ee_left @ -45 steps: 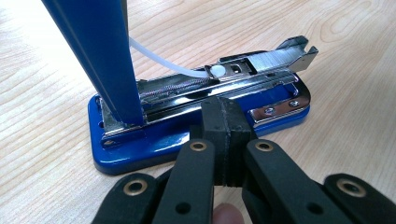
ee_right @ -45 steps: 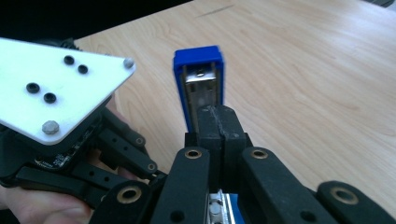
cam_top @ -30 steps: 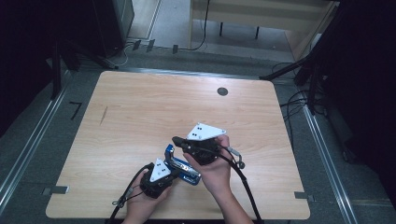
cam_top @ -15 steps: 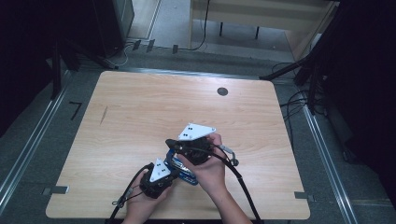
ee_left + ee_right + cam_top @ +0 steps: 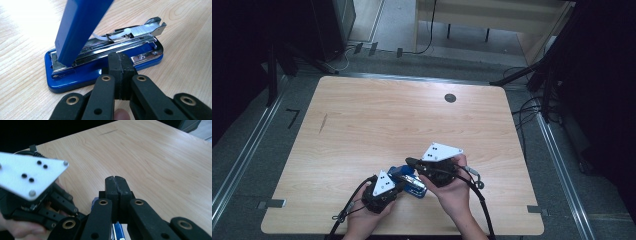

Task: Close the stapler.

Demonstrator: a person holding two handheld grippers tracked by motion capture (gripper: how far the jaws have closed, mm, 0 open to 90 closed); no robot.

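Currently, high view: I am working at the near edge of the wooden table (image 5: pixel 362 130), both forearms coming in from the bottom.
Stapler position, high view: the blue stapler (image 5: pixel 408 180) is lying on the table between my two grippers, close to the near edge.
Left gripper, high view: my left gripper (image 5: pixel 398 186) is sitting just beside the stapler's left end.
Right gripper, high view: my right gripper (image 5: pixel 408 161) is reaching over the stapler from the right, its tip just above the far end.
Left gripper view, jaws: my left jaws are pressing together with nothing between them, their tip standing just in front of the stapler's base (image 5: pixel 82 80).
Left gripper view, stapler: the blue top cover (image 5: pixel 80 27) is standing swung up and open; the metal staple channel (image 5: pixel 125 37) is lying exposed above the base.
Right gripper view, jaws: my right jaws are also pressing together, empty; a sliver of blue stapler (image 5: pixel 117 231) is showing just below them.
Right gripper view, other hand: my left gripper's grey plate (image 5: pixel 27 176) is showing at the left.
Step in hand, judged: I am apparently handling the open cover, either loading or closing it.
Doing it well, judged: I should be bracing the base with the left tip so it is not sliding, and pushing the cover with the right tip near its free end, slowly, keeping clear of the spring strip.
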